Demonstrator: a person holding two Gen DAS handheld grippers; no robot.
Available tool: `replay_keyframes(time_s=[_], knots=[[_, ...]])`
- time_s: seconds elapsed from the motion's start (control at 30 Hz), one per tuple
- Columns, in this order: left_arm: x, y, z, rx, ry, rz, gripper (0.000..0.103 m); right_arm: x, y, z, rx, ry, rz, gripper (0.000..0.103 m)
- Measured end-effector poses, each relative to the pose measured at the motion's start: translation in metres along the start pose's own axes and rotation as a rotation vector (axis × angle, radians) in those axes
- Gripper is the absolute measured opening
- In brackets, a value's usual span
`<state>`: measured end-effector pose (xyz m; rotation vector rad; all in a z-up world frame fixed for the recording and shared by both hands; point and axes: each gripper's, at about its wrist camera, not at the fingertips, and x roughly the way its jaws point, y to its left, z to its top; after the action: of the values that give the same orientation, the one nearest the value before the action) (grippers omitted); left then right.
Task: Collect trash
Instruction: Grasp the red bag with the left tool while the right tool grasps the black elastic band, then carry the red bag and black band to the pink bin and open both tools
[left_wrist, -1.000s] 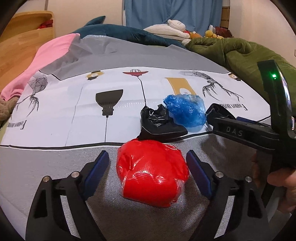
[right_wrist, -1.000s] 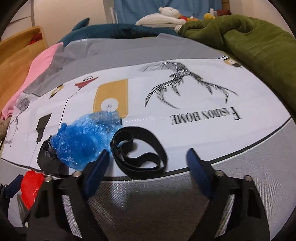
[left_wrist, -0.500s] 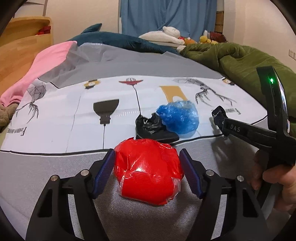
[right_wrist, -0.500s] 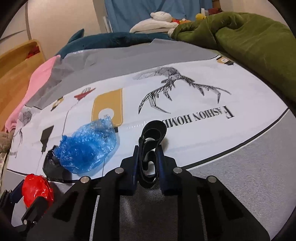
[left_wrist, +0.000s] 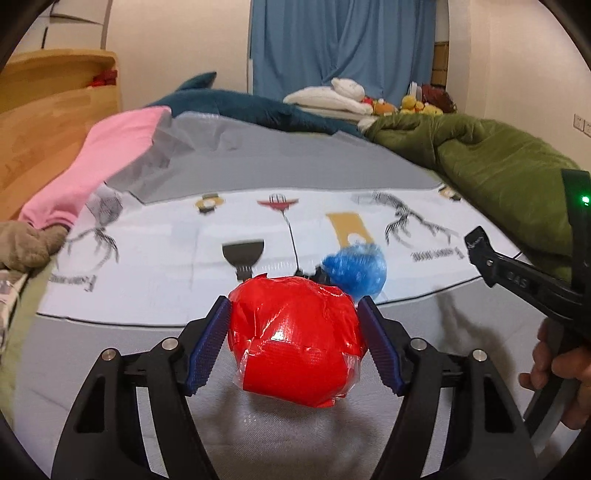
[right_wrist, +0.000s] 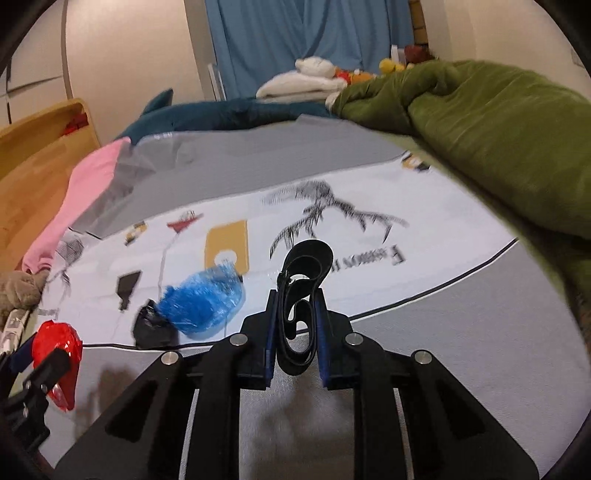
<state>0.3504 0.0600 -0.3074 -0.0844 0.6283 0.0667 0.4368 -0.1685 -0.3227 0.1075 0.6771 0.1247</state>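
Holding two bits of trash, one per gripper. My left gripper (left_wrist: 293, 341) pinching one red plastic ball (left_wrist: 295, 339); my right gripper (right_wrist: 295, 325) squeezing one black strap loop (right_wrist: 301, 295). One blue plastic wad (right_wrist: 205, 301) and one black scrap (right_wrist: 151, 325) sitting on printed bedsheet (right_wrist: 369, 288).

The grey part of the bed sheet (right_wrist: 498, 306) nearest both cameras lies bare and open to a gripper. Farther in, on the printed white panel, a crumpled blue plastic bag (right_wrist: 203, 301) touches a black wad (right_wrist: 149, 326). A heaped green blanket (right_wrist: 498, 140) walls the right side; pink fabric (left_wrist: 92, 166) and a wooden board (left_wrist: 44, 122) bound the left.
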Motion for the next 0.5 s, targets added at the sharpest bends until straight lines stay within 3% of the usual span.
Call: replay_keyframes(time_s=[0.27, 0.5], knots=[[-0.063, -0.02, 0.044, -0.004, -0.082, -0.019, 0.069, -0.101, -0.015, 0.04, 0.025, -0.121, 0.017, 0.018], [-0.13, -0.069, 0.084, 0.005, -0.15, -0.084, 0.069, -0.205, -0.042, 0.063, 0.025, -0.196, -0.02, 0.019]])
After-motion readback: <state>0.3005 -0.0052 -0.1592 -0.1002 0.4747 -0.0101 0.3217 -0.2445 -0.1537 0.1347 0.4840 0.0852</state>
